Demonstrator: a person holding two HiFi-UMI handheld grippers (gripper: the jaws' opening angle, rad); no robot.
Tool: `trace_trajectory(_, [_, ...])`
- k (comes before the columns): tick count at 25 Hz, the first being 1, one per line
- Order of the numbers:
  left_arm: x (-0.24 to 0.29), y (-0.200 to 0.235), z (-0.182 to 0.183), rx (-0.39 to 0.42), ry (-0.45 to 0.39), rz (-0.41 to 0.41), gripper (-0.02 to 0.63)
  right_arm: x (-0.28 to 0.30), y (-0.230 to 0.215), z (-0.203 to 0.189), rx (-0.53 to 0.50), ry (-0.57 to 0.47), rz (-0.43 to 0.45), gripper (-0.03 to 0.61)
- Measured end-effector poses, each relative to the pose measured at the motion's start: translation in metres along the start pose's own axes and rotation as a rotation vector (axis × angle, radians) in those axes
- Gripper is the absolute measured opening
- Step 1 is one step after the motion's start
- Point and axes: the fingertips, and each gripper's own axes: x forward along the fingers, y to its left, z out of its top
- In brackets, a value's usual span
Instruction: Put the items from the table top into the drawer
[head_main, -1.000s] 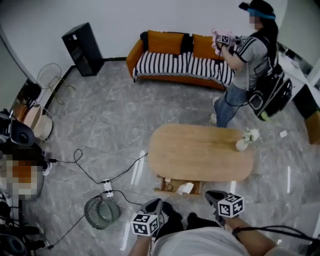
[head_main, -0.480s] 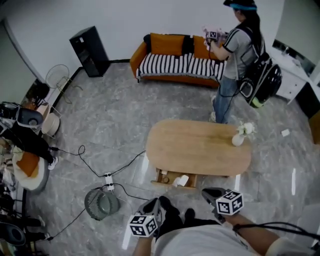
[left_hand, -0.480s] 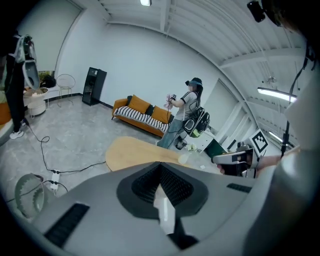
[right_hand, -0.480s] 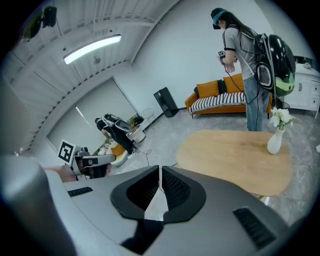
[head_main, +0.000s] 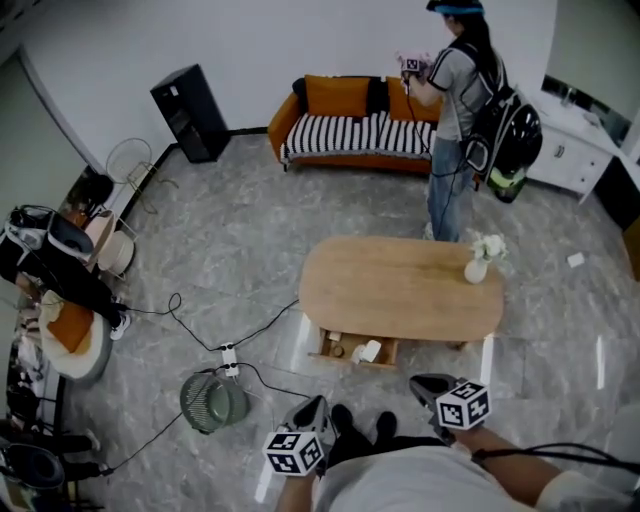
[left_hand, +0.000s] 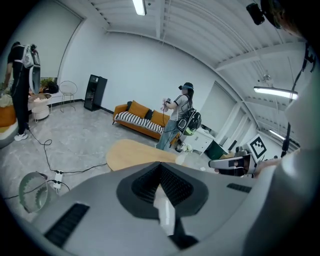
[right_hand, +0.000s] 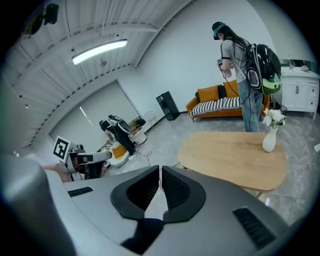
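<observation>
left gripper (head_main: 312, 408) and right gripper (head_main: 428, 384) hung closed and empty at 6 o'clock of the table (head_main: 400, 290). its open drawer (head_main: 345, 362) held items (head_main: 366, 350); only a vase (head_main: 477, 268) stood on top at 3 o'clock, suggesting near completion.

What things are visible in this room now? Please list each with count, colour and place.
table: one, light wood, middle of floor
vase: one, white, with flowers, on table's right end
drawer: one, wooden, open under table's near side
sofa: one, orange with striped cover, by far wall
fan: one, grey, on floor, left
other person: one, standing by sofa
left claw: one, grey, shut, bottom
right claw: one, grey, shut, bottom
</observation>
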Motion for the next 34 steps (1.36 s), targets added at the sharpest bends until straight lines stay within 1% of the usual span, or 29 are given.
trace_trajectory(3, [-0.011, -0.002, 0.004, 0.011, 0.007, 0.001, 0.0, -0.005, 0.012, 0.007, -0.002, -0.01, 0.001, 0.04])
trace_trajectory(6, [-0.016, -0.008, 0.003, 0.029, 0.007, -0.02, 0.0, -0.013, 0.017, 0.008, -0.009, -0.03, 0.002, 0.038])
trace_trajectory(12, [-0.032, -0.007, 0.001, 0.043, 0.021, -0.053, 0.0, -0.022, 0.032, 0.005, 0.001, -0.076, -0.005, 0.038])
trace_trajectory(21, [-0.033, -0.016, -0.017, 0.062, 0.051, -0.09, 0.0, -0.028, 0.035, -0.011, 0.029, -0.096, -0.032, 0.038])
trace_trajectory(28, [-0.03, -0.008, -0.01, 0.071, 0.052, -0.096, 0.0, -0.026, 0.034, -0.019, 0.055, -0.098, -0.047, 0.038])
trace_trajectory(30, [-0.025, -0.024, -0.012, 0.072, 0.053, -0.094, 0.0, -0.04, 0.023, -0.021, 0.061, -0.097, -0.047, 0.038])
trace_trajectory(34, [-0.01, -0.082, -0.023, 0.076, 0.056, -0.085, 0.0, -0.089, -0.015, -0.026, 0.063, -0.095, -0.041, 0.038])
